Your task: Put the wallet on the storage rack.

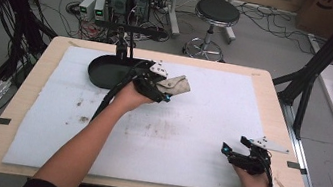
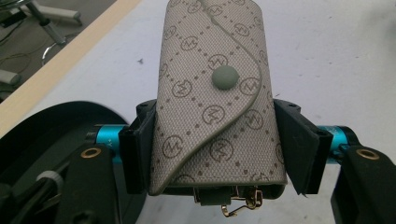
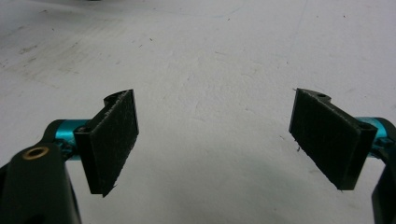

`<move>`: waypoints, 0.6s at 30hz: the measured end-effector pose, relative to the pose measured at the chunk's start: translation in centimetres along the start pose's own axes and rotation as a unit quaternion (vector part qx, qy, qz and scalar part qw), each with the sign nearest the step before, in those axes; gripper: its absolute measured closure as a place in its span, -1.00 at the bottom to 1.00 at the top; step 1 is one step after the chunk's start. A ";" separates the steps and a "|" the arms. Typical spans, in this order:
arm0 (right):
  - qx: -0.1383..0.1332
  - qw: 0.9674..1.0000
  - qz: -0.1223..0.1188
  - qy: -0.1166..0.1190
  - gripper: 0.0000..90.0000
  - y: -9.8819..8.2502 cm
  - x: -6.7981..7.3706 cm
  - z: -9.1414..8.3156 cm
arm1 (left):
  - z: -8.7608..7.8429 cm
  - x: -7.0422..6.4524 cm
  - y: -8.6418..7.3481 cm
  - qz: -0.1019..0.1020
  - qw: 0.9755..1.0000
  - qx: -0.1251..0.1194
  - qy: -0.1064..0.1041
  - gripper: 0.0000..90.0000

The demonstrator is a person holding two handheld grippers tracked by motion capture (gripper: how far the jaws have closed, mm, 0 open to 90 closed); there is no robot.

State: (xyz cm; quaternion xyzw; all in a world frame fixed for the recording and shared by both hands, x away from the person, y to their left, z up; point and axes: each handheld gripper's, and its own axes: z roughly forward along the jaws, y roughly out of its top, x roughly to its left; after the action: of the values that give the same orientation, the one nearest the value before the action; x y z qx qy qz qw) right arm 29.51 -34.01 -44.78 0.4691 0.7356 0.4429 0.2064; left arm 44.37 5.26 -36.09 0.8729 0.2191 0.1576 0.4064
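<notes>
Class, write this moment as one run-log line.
left hand-held gripper: shut on pouch, above mat beside black tray | right hand-held gripper: open, empty, over mat

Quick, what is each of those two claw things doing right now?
Left gripper: closed on the patterned key pouch, held above the white mat.
Right gripper: open, holding nothing.

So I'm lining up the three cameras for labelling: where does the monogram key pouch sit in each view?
High view: the key pouch is above centre, clamped in the left gripper, just right of the black tray.
Left gripper view: it stands upright at centre, squeezed between both pads, snap button facing the camera.
Right gripper view: not in it; the right gripper is open.
Shared landmark: the white table mat, under everything.
</notes>
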 end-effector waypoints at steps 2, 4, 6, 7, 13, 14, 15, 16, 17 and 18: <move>0.001 1.000 0.002 0.000 -0.65 0.0 0.1 0.0 | -0.3 0.3 -0.2 0.000 1.000 0.002 0.002 -0.19; 0.001 1.000 -0.001 0.002 -0.65 0.1 0.2 0.1 | -0.7 0.9 -0.7 -0.005 1.000 0.001 0.007 -0.19; 0.002 1.000 -0.004 0.004 -0.65 0.2 0.3 0.3 | -1.4 1.8 -1.4 -0.011 1.000 0.003 0.016 -0.19; 0.003 1.000 -0.004 0.004 -0.65 0.2 0.4 0.3 | -1.4 1.8 -1.4 -0.011 1.000 0.003 0.016 -0.19; -0.001 1.000 -0.002 0.004 -0.65 0.2 0.4 0.2 | -2.4 3.7 -2.6 -0.021 0.999 0.005 0.030 -0.19; 0.000 1.000 -0.002 0.003 -0.65 0.2 0.3 0.2 | -2.5 4.1 -2.8 -0.023 0.999 0.007 0.033 -0.19; 0.000 1.000 0.001 0.003 -0.65 0.2 0.3 0.2 | -2.7 4.8 -3.3 -0.026 0.999 0.010 0.039 -0.19; -0.001 1.000 0.001 0.003 -0.65 0.2 0.3 0.2 | -2.8 5.1 -3.6 -0.030 0.999 0.012 0.043 -0.19; -0.001 1.000 -0.001 0.002 -0.65 0.2 0.3 0.1 | -2.8 5.1 -3.6 -0.030 0.999 0.012 0.043 -0.19; -0.001 1.000 0.000 0.002 -0.65 0.2 0.3 0.1 | -2.9 5.5 -3.8 -0.031 0.998 0.014 0.046 -0.19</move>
State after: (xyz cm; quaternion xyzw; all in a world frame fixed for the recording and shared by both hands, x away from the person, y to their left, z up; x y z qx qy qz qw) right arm 29.55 -33.68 -44.65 0.4680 0.7354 0.4448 0.2058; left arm 46.80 12.10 -36.70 0.8630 0.2671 0.1818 0.3885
